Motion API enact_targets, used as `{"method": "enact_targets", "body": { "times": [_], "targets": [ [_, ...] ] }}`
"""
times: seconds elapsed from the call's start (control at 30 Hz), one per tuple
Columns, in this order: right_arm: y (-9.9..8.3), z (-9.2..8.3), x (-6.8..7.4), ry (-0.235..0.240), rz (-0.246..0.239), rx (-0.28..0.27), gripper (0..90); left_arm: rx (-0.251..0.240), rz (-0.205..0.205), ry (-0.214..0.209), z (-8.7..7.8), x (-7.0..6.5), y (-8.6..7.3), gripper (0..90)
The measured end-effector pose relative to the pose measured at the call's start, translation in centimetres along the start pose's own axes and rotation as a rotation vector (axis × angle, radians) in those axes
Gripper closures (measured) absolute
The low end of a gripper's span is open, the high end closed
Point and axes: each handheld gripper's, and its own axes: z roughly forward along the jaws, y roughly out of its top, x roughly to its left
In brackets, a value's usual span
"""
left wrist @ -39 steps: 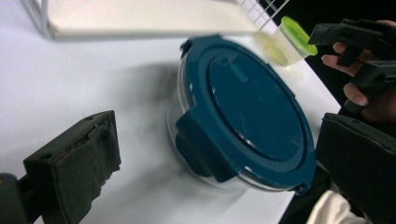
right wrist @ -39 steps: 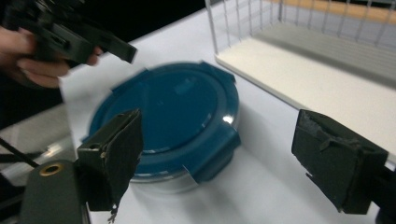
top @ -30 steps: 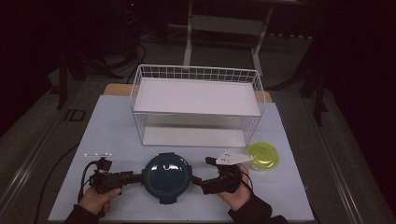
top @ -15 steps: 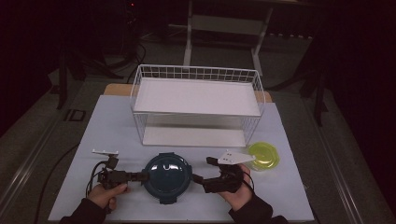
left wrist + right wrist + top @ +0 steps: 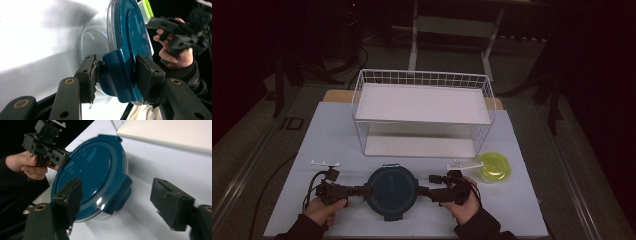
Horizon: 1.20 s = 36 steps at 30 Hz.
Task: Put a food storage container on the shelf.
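- Left hand-held gripper (image 5: 117, 75): jaws just closed onto the left latch tab of the round teal-lidded clear plastic container (image 5: 391, 186), near centre of the white surface (image 5: 327, 135).
- Right hand-held gripper (image 5: 116, 202): wide, closing around the right tab, not touching.
- Risk: one-sided grip likely to tip or slide the container.

Wire rack (image 5: 422, 102) blocks the table's (image 5: 337, 135) far half; near strip around it lies open

Glossy teal plastic lid (image 5: 391, 186)
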Motion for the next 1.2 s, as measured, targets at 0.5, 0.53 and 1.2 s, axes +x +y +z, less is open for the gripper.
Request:
{"method": "enact_targets", "body": {
  "times": [0.5, 0.53, 1.2],
  "targets": [
    [-0.7, 1.4, -1.2, 0.120, 0.159, 0.110, 42.3, 0.006, 0.133, -0.023, -0.2, -0.8, -0.5, 54.5],
    [-0.7, 1.4, -1.2, 0.121, 0.158, 0.118, 44.5, 0.004, 0.137, -0.022, -0.2, -0.9, -0.5, 54.5],
    [-1.2, 1.8, -0.8, 0.200, 0.196, 0.118, 55.2, -0.024, 0.167, 0.001, -0.6, -1.7, -2.1, 55.1]
  ]
}}
